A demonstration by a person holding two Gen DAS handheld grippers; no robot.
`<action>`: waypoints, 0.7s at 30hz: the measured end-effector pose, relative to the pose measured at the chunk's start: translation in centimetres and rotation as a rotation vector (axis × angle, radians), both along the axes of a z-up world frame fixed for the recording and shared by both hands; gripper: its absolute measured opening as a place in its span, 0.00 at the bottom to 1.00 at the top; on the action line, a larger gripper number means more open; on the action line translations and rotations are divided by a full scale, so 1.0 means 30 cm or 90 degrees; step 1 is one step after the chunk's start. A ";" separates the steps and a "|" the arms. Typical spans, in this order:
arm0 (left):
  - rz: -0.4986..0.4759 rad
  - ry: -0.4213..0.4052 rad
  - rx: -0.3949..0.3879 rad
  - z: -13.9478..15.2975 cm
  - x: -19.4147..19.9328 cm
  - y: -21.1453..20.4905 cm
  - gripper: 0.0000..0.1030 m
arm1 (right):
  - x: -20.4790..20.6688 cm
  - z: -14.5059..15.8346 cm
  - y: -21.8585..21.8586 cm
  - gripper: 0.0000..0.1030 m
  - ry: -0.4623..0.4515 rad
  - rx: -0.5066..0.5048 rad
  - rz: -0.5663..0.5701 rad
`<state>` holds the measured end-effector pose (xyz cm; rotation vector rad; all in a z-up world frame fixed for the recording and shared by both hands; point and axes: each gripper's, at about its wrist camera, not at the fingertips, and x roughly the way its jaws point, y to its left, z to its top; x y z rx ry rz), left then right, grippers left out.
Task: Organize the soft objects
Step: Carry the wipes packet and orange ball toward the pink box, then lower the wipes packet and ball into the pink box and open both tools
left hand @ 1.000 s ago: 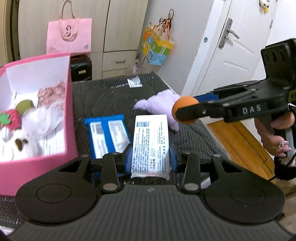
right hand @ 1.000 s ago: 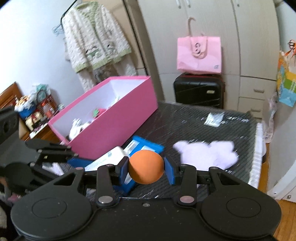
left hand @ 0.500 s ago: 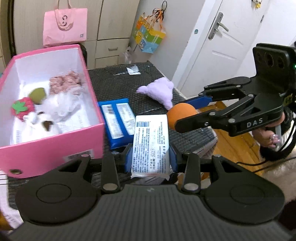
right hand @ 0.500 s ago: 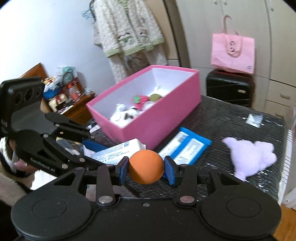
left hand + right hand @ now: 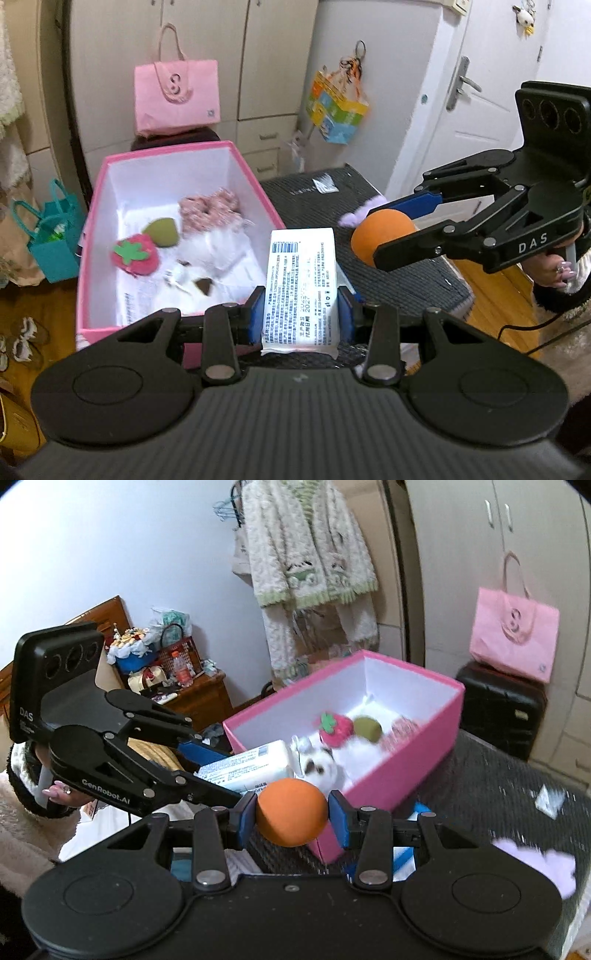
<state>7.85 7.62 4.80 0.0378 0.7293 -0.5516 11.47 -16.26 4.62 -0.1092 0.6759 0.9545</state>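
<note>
— What is carrying everything here?
— A dark woven-textured table [image 5: 491, 775], which is filling the right middle of the right wrist view.
— And what is lying directly on it?
— A pink box [image 5: 399, 775] is sitting at centre. A small white packet [image 5: 551, 800] is lying at the right edge, a lilac plush [image 5: 543, 864] is resting lower right, and a blue pack [image 5: 406, 853] is peeking out below the box.

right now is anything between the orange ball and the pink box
Nothing visible blocks it. The right gripper holds the ball just short of the box, whose top is open. The left gripper with its white pack is alongside, also heading in, so they could crowd.
</note>
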 end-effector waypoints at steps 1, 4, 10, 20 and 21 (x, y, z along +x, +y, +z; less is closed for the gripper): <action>0.003 -0.004 -0.001 0.004 0.007 0.012 0.37 | 0.008 0.003 0.010 0.46 -0.003 0.002 0.001; 0.013 -0.014 -0.001 0.012 0.042 0.048 0.37 | 0.032 0.013 0.050 0.46 -0.017 0.006 0.005; 0.040 -0.020 0.010 0.002 0.170 0.106 0.37 | 0.132 0.037 0.136 0.46 -0.028 0.016 0.014; 0.089 0.039 0.054 -0.091 0.497 0.131 0.37 | 0.454 0.005 0.312 0.46 -0.003 0.016 -0.040; 0.093 0.048 0.065 -0.104 0.530 0.129 0.37 | 0.491 -0.006 0.328 0.46 0.012 0.011 -0.045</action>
